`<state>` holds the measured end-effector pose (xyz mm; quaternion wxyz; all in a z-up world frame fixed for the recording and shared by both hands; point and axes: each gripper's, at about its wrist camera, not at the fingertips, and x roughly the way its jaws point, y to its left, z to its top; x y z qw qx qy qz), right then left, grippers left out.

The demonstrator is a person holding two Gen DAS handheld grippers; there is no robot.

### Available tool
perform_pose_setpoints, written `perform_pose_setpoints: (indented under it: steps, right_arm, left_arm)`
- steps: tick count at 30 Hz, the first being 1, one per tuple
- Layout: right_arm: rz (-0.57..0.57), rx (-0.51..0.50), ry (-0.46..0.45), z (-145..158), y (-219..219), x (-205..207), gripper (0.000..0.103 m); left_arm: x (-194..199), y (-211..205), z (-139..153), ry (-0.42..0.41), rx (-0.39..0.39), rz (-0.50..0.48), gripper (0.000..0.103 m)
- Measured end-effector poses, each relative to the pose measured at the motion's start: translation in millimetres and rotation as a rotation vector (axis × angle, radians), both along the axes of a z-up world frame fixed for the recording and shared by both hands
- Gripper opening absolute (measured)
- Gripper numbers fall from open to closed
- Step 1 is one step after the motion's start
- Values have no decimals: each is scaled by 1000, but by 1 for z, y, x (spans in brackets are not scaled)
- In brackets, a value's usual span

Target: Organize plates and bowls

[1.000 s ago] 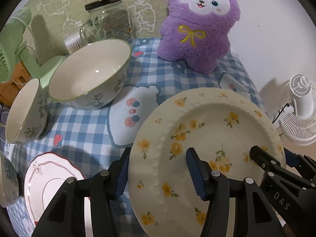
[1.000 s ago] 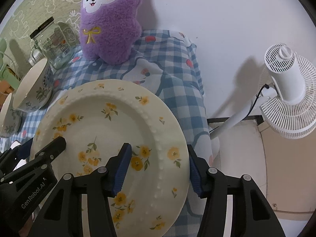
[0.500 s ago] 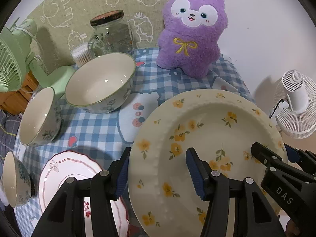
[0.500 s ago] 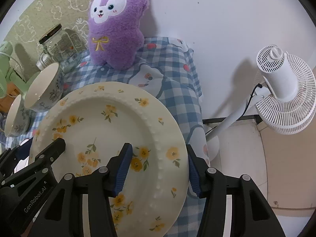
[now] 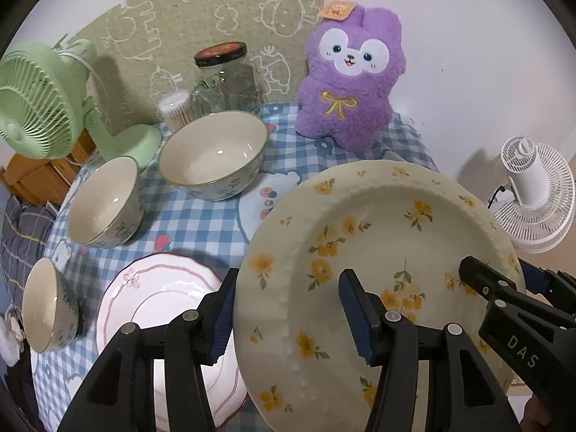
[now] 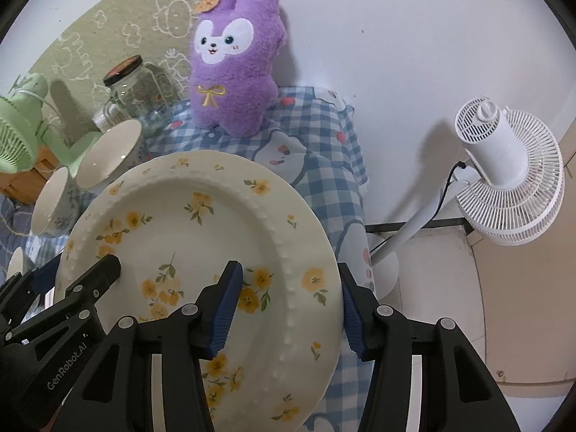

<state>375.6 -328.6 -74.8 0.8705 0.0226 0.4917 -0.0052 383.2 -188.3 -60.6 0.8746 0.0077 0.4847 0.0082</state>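
- Left wrist view: the left gripper (image 5: 288, 309) and the right gripper (image 6: 288, 302) each clamp, half open, opposite rims of the yellow-flowered plate (image 5: 378, 252), held above the tabletop (image 5: 201, 223).
- Nothing looks stacked: three bowls (image 5: 212, 158) and the pink plate (image 5: 158, 295) sit apart.
- The flowered plate faces up, tilted.

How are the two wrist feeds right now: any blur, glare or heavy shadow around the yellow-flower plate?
Left wrist view: sharp, fisheye-bent at the edges; small glints inside the big bowl; the yellow-flower plate casts a soft shadow onto the pink-rimmed plate. Right wrist view: also sharp; the white fan throws a shadow on the wall; no glare on the plate.
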Motion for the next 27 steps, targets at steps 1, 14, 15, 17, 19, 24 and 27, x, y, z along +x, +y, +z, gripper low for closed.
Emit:
perform_pose_setpoints:
  steps: [1, 14, 15, 17, 19, 24, 27]
  right_arm:
    - [3, 0, -2, 2, 1, -4, 55]
    - [-15, 21, -24, 23, 13, -66, 55]
    - [-16, 17, -27, 24, 14, -70, 55]
    - [-22, 12, -35, 27, 18, -80, 55]
    - [-31, 7, -42, 30, 23, -93, 55]
    - [-52, 3, -42, 28, 31, -118, 55]
    - [-56, -11, -41, 24, 34, -133, 55]
  left_arm:
    - [-4, 0, 2, -4, 2, 2, 56]
    - [-61, 12, 26, -50, 25, -18, 56]
    - [-66, 14, 27, -50, 22, -22, 56]
    - [-76, 18, 29, -52, 17, -26, 56]
    - [-85, 20, 30, -54, 18, -33, 56]
    - [-107, 27, 28, -50, 5, -50, 56]
    - [-120, 28, 24, -49, 10, -71, 56]
